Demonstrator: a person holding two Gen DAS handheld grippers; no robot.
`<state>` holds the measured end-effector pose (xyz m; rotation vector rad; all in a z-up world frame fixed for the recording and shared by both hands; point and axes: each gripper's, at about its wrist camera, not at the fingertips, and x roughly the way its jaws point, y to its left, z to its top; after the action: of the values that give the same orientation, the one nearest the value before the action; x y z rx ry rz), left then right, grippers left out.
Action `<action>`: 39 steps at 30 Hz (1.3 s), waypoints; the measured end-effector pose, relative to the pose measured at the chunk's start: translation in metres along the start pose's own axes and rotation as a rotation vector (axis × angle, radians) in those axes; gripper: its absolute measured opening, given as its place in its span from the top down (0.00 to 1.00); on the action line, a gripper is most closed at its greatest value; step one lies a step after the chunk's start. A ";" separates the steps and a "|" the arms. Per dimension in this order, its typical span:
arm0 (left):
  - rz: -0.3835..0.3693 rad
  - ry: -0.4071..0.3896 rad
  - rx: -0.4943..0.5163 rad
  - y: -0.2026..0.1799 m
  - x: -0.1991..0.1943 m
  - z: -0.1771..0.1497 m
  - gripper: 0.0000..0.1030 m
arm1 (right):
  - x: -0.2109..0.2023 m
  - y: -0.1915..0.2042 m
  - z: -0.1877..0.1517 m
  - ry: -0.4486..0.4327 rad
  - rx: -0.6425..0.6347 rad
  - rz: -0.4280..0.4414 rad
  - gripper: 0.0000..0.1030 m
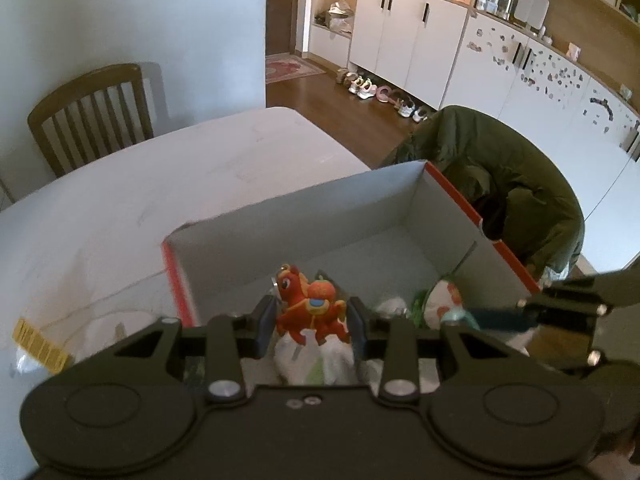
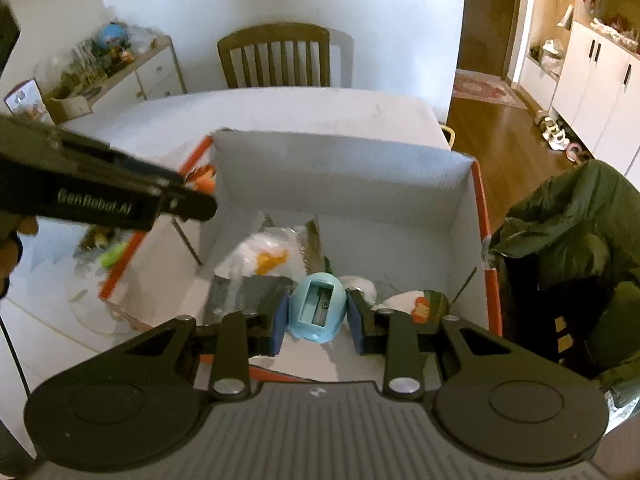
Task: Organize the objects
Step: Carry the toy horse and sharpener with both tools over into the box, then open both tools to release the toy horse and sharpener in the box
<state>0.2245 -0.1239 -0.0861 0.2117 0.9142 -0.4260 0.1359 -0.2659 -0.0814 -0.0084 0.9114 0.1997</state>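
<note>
Left gripper (image 1: 312, 322) clamps orange horse toy (image 1: 310, 308) over box (image 1: 320, 196); right gripper (image 2: 318, 314) pinches blue sharpener (image 2: 317, 306).

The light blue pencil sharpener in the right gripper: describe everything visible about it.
The pencil sharpener is a rounded, egg-like shell of smooth light blue plastic, with a rectangular recess facing the camera that holds a grey blade and a screw. The right gripper clamps it between blue pads on both sides. It hangs above the open box, over the wrapped items inside; nothing else visibly touches it.
</note>
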 end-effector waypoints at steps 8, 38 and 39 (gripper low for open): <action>0.003 0.068 0.030 -0.021 0.044 0.017 0.64 | 0.032 -0.014 -0.001 0.081 -0.013 0.027 0.70; 0.010 0.229 0.003 -0.036 0.112 0.023 0.60 | 0.071 -0.029 -0.005 0.196 -0.025 0.087 0.70; 0.009 0.225 -0.003 -0.034 0.110 0.022 0.59 | 0.070 -0.033 -0.003 0.194 -0.022 0.087 0.70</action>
<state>0.2845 -0.1916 -0.1613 0.2643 1.1341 -0.3971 0.1805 -0.2865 -0.1408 -0.0080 1.1039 0.2938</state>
